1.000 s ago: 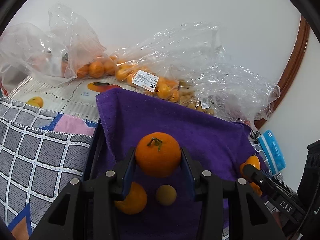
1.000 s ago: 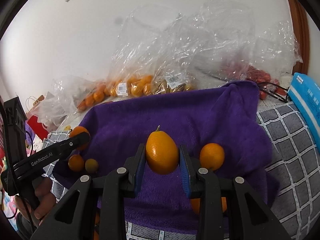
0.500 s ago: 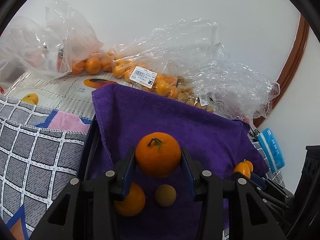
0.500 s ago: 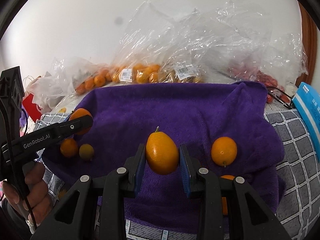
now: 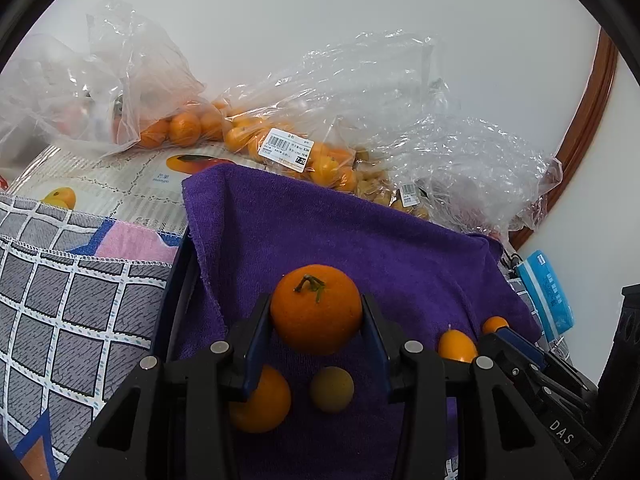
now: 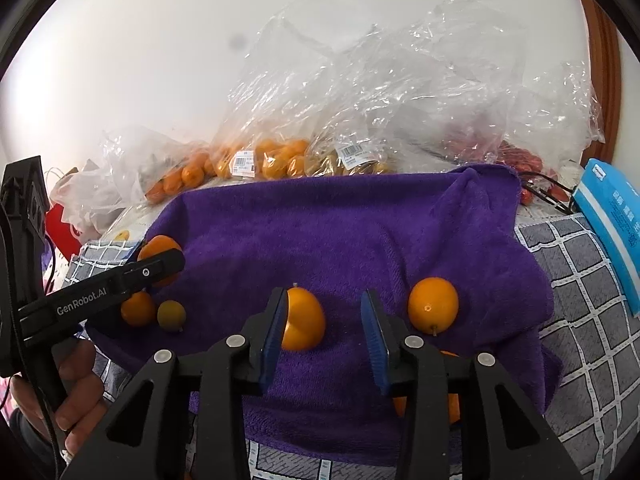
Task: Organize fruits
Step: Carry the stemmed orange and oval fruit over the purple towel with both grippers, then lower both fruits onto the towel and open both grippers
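Note:
My left gripper (image 5: pixel 316 312) is shut on a round orange mandarin (image 5: pixel 316 308), held above the purple towel (image 5: pixel 320 232). Under it lie a small orange (image 5: pixel 260 400) and a yellow-green fruit (image 5: pixel 332 389). My right gripper (image 6: pixel 326 312) has its jaws opening. An oval orange fruit (image 6: pixel 302 318) rests on the towel (image 6: pixel 340 220) by the left pad, apart from the right pad. To its right lies another orange fruit (image 6: pixel 433 305), and a third (image 6: pixel 448 400) is half hidden under the right finger. The right wrist view also shows the left gripper (image 6: pixel 166 258) with the mandarin (image 6: pixel 158 245).
Clear plastic bags of oranges (image 5: pixel 280 148) and other fruit (image 6: pixel 280 160) pile up against the white wall behind the towel. A blue packet (image 6: pixel 612 216) lies at the right. A grey checked cloth (image 5: pixel 68 300) covers the surface around the towel. A hand (image 6: pixel 72 392) holds the left gripper's handle.
The right jaws have spread and the oval fruit, gripped before, now lies on the towel. The left gripper keeps its hold on the mandarin.

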`<state>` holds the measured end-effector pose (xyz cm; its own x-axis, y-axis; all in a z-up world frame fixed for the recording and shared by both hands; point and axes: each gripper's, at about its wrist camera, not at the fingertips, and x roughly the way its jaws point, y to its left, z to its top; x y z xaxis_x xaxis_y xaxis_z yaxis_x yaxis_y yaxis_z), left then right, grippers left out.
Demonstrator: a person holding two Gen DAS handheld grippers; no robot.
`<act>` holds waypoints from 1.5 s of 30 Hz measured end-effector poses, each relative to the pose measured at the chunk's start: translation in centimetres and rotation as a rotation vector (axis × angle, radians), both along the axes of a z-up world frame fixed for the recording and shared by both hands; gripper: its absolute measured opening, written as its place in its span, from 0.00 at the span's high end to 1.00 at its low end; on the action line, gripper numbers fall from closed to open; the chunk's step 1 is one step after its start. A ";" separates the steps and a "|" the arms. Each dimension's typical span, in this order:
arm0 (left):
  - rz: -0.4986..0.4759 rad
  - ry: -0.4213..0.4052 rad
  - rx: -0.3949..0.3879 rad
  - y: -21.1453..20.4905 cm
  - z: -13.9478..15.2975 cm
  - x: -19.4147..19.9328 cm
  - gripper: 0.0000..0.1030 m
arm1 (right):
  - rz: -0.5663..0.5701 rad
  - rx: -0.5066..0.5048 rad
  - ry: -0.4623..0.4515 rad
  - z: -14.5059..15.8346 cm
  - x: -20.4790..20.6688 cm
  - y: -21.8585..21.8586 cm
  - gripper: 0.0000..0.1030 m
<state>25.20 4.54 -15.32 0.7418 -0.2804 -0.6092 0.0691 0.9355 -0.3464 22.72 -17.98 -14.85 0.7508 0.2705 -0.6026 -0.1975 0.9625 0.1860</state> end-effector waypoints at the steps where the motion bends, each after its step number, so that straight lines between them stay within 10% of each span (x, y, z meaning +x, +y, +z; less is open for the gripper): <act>1: 0.001 -0.001 -0.001 0.0 0.0 0.0 0.60 | -0.006 -0.002 -0.005 0.1 -0.1 0.0 0.59; 23: -0.004 -0.107 -0.060 0.7 2.0 -2.4 0.47 | -0.002 -0.042 -0.172 4.7 -3.3 -0.4 0.43; 35: 0.127 -0.188 -0.010 3.1 6.0 -5.1 0.46 | 0.002 0.096 0.010 2.3 -9.5 0.7 0.35; 45: 0.059 -0.071 0.083 4.9 5.7 -10.0 0.46 | 0.135 -0.035 0.095 -1.1 -13.5 4.6 0.63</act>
